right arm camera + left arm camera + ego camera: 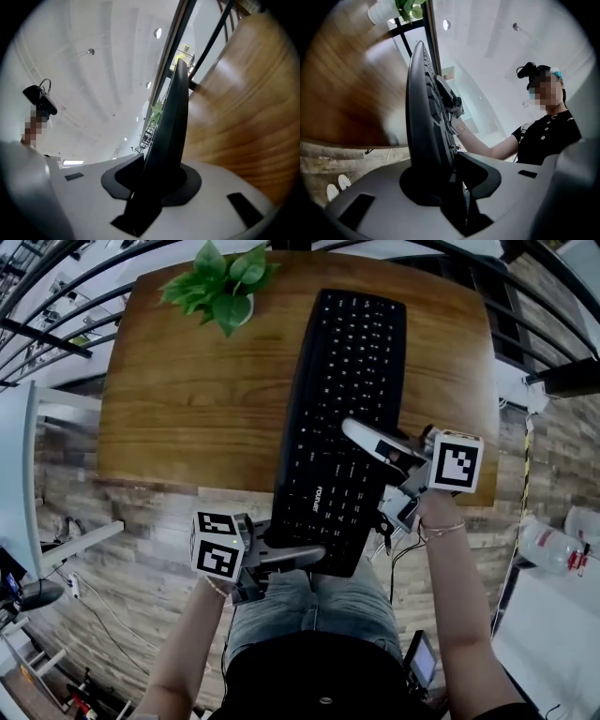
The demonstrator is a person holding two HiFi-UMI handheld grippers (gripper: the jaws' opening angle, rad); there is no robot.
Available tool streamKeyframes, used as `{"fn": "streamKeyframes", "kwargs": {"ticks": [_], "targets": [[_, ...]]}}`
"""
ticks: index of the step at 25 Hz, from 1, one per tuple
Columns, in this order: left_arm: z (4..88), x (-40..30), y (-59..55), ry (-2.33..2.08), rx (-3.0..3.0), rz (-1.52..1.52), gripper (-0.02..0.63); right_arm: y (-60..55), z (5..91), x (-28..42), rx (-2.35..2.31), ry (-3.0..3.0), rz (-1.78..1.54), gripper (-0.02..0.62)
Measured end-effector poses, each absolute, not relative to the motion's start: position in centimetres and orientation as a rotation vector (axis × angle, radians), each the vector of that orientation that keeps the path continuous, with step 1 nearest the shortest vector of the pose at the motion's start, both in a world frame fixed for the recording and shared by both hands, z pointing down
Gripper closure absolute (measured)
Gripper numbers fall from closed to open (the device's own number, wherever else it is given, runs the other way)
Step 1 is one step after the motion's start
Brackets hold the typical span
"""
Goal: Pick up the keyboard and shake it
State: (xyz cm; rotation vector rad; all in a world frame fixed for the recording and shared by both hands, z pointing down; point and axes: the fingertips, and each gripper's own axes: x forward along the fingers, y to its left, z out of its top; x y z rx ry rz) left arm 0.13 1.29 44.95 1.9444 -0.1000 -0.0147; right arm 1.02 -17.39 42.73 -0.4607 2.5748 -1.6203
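Note:
A black keyboard (pixel 342 399) lies lengthwise over the wooden table (pixel 187 399), its near end past the table's front edge. My left gripper (pixel 298 555) is shut on that near end, one jaw above and one below. My right gripper (pixel 372 440) is shut on the keyboard's right long edge, about halfway along. In the left gripper view the keyboard (pixel 422 122) stands edge-on between the pads of the left gripper (pixel 450 180). The right gripper view shows the keyboard's thin edge (pixel 176 117) clamped in the right gripper (pixel 152 180).
A potted green plant (pixel 220 287) stands at the table's far edge, left of the keyboard. Black railings curve round the back and sides. A white bottle (pixel 548 545) lies on the floor at the right. The person's legs are below the keyboard's near end.

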Motion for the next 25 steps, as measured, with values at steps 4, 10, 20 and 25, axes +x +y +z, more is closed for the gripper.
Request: {"fn": "streamKeyframes", "kwargs": {"ticks": [4, 10, 20, 25], "targets": [[43.6, 0.4, 0.3, -0.100, 2.010, -0.010, 0.495, -18.1, 39.6, 1.2, -0.442, 2.644, -1.493, 0.479], [40.5, 0.8, -0.8, -0.091, 2.119, -0.010, 0.495, -18.2, 33.8, 1.5, -0.438, 2.713, -1.335, 0.480], [37.4, 0.1, -0.8, -0.042, 2.318, 0.020, 0.495, -16.4, 27.3, 1.4, -0.457, 2.772, -1.064, 0.483], [35.4, 0.0, -1.2, -0.067, 2.403, 0.031, 0.495, -15.3, 23.4, 1.3, -0.422, 2.817, -0.924, 0.485]]}}
